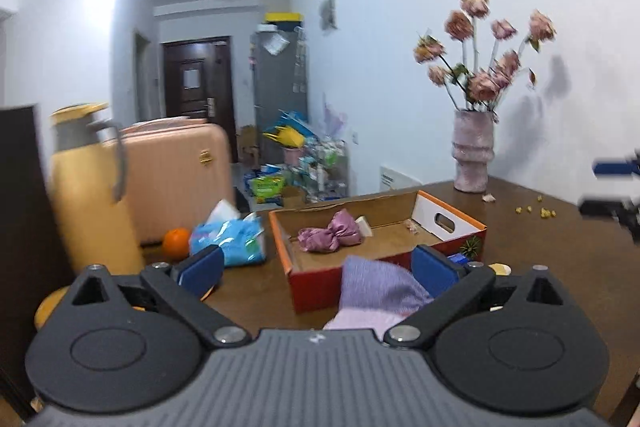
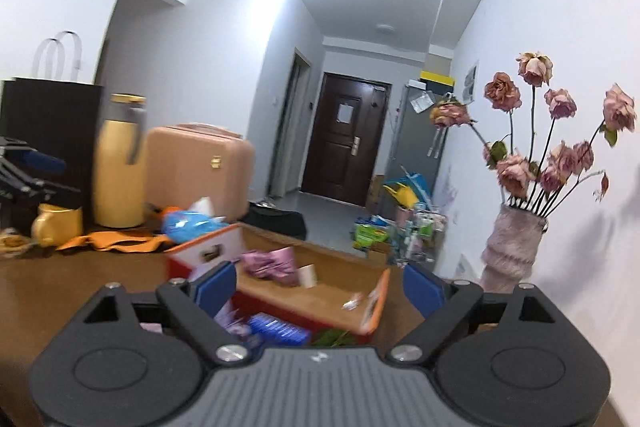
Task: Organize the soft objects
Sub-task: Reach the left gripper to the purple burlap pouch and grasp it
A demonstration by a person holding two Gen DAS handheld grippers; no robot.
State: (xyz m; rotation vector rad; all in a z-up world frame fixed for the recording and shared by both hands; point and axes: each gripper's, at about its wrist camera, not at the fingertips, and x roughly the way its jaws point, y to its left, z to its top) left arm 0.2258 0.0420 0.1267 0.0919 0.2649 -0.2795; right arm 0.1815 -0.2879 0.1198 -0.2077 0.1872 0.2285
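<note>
Jaws wide apart on both sides: the left gripper [image 1: 318,265] and the right gripper [image 2: 320,285] hold nothing. A purple cloth [image 1: 380,287] lies just under the left one, against the near wall of the cardboard box [image 1: 452,223]; a pink satin bundle [image 1: 330,237] sits inside it already. Trouble ahead? A shallow pinch could slip off the cloth, or it may snag the rim. The vase of dried roses [image 1: 472,155] stands close behind on the table [image 1: 560,259], easy to knock with a wide swing.

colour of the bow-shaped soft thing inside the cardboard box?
Mauve-pink, satiny sheen: the bow-shaped soft item lies on the cardboard box floor. Clearest in the left wrist view.
</note>
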